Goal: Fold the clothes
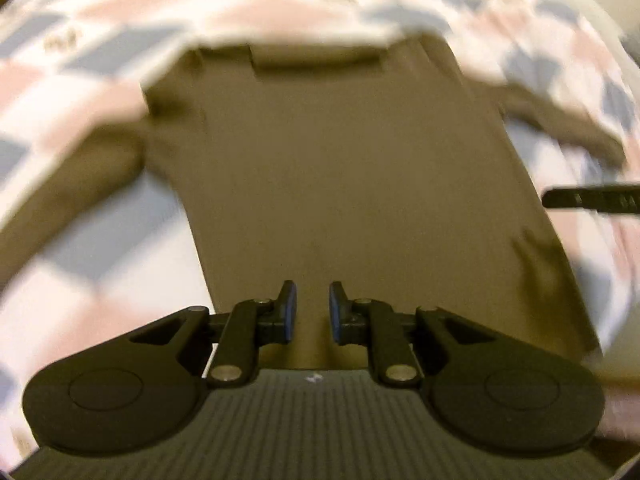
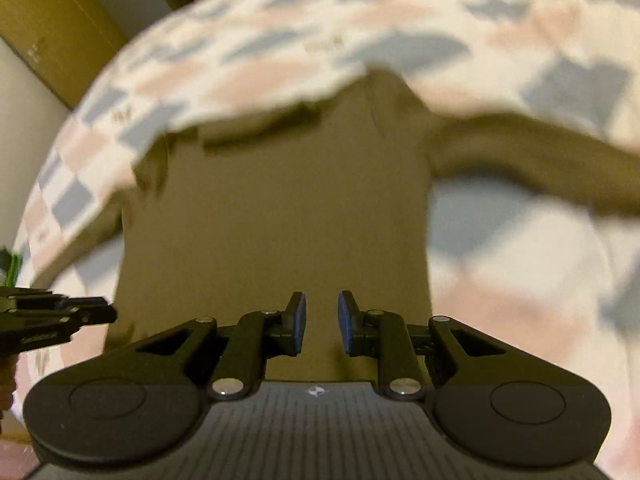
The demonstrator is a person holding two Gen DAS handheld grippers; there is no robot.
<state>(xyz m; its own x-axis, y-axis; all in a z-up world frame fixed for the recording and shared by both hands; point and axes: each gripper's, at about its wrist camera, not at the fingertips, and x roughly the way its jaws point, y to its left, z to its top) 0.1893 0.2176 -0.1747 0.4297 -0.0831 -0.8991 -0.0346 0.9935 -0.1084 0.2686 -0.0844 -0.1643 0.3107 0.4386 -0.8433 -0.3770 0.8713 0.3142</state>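
Both pictures are blurry, so small things are hard to make out. On the far left of the right wrist view, a brown cupboard [image 2: 52,28] and a pale wall [image 2: 24,128] show behind the bed, and a bit of something green [image 2: 12,266] peeks in at the edge, too small to tell what it is. The left gripper [image 2: 96,314] pokes in from that side, cut off by the frame. In its own view the left gripper [image 1: 313,310] has its blue pads [image 1: 291,312] apart with nothing between them. The brown long-sleeved shirt [image 1: 352,168] lies spread flat on the checked blanket [image 1: 100,92], with its collar at the far end and its bottom edge hidden under the grippers. One sleeve [image 1: 68,196] runs out to the left and the other sleeve [image 2: 540,160] runs out to the right, cut off by the frame. The right gripper [image 2: 322,322] hangs over the lower part of the shirt, its pads also apart and holding nothing. The blanket has pink, blue and white squares and covers the whole bed. Some small marks on the blanket are too fuzzy to read.
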